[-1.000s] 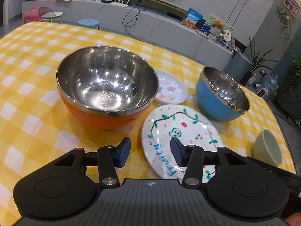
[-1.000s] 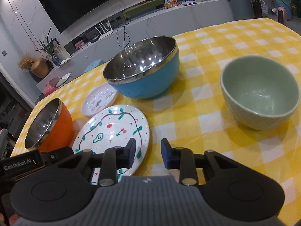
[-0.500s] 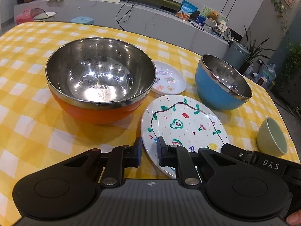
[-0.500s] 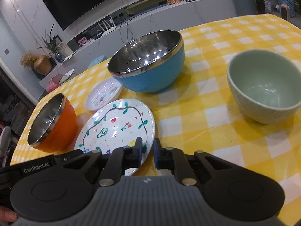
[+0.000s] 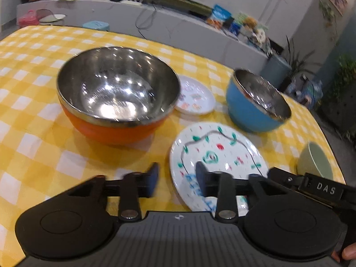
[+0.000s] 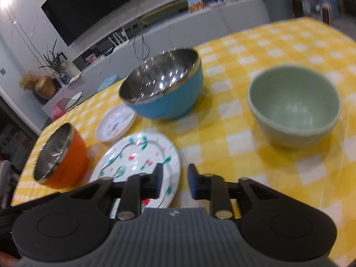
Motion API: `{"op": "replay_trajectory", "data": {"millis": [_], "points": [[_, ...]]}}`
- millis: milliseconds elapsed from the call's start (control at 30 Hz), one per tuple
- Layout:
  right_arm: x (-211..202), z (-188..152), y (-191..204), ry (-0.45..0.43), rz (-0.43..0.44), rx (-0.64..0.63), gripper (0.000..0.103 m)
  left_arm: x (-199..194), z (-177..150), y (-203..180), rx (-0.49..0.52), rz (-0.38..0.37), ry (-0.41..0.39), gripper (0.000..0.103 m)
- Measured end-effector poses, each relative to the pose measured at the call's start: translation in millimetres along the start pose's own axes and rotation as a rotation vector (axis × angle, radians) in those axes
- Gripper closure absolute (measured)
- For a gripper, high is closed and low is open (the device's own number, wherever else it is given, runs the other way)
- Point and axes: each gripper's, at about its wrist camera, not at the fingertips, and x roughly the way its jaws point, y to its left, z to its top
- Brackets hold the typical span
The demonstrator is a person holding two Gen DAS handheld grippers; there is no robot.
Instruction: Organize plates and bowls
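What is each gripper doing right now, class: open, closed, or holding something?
Left gripper: open, holding nothing, hovering at the large painted plate.
Right gripper: open, holding nothing.

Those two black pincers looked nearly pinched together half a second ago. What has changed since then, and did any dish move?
Both have opened again: the left gripper and the right gripper each show a clear gap, holding nothing. The orange bowl, blue bowl, green bowl, big painted plate and small plate sit where they were on the yellow checked cloth.
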Motion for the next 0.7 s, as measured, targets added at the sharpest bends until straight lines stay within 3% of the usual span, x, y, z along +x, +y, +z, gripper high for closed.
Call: {"op": "replay_trajectory", "data": {"millis": [133, 200, 300, 367, 467, 700], "points": [[9, 1, -3, -0.004, 0.020, -0.003, 0.082, 7, 1, 2, 0.004, -0.024, -0.001, 0.059], [13, 0, -4, 0.006, 0.027, -0.012, 0.082, 9, -1, -1, 0.032, -0.014, -0.017, 0.066], [14, -1, -2, 0.005, 0.020, -0.033, 0.083, 9, -3, -7, 0.079, 0.001, -0.025, 0.069], [15, -2, 0, 0.009, 0.028, -0.041, 0.090, 10, -4, -9, 0.092, -0.003, -0.025, 0.075], [15, -5, 3, 0.006, 0.018, -0.066, 0.091, 10, -6, -11, 0.103, 0.004, -0.028, 0.080], [12, -3, -1, 0.002, 0.023, -0.035, 0.094, 9, -7, -12, 0.112, 0.011, -0.034, 0.083]]}}
